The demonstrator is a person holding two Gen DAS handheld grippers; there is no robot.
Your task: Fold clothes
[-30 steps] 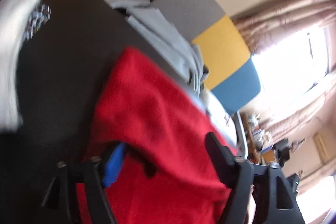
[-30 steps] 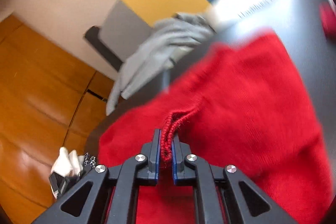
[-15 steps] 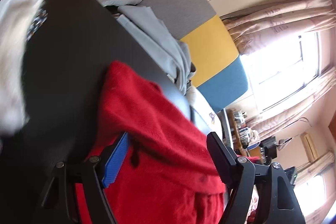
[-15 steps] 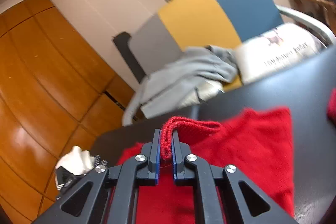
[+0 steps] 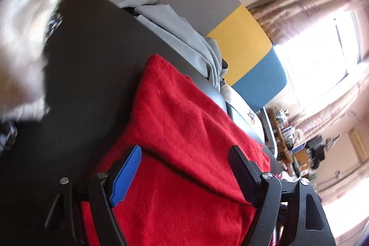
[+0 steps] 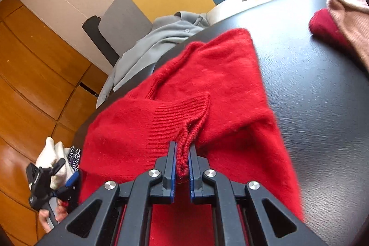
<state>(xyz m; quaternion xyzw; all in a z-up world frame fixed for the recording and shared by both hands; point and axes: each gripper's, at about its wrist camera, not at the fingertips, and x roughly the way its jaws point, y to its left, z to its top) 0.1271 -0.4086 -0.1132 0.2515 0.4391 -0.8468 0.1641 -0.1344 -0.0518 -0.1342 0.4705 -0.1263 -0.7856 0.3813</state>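
Pinching a ribbed cuff of the red sweater [image 6: 207, 75], the right gripper [image 6: 182, 165] is holding the sleeve over the garment's body on the dark table [image 6: 318, 89]; the left gripper [image 5: 184, 167], jaws wide, is hovering over the cloth, apparently empty.

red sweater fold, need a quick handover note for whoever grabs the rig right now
Right tool: shut on the ribbed cuff of the red sweater, sleeve drawn across the body.
Left tool: open, fingers astride the sweater's folded edge, gripping nothing.
Sweater lies on the black table, partly folded. Grey garment hangs on the chair behind; a pink and red pile sits at the table's far right.
Done: one sleeve brought in.
Left: lay and release the cuff, check the other sleeve (hidden here), fold the body, likely move on to the other clothes.
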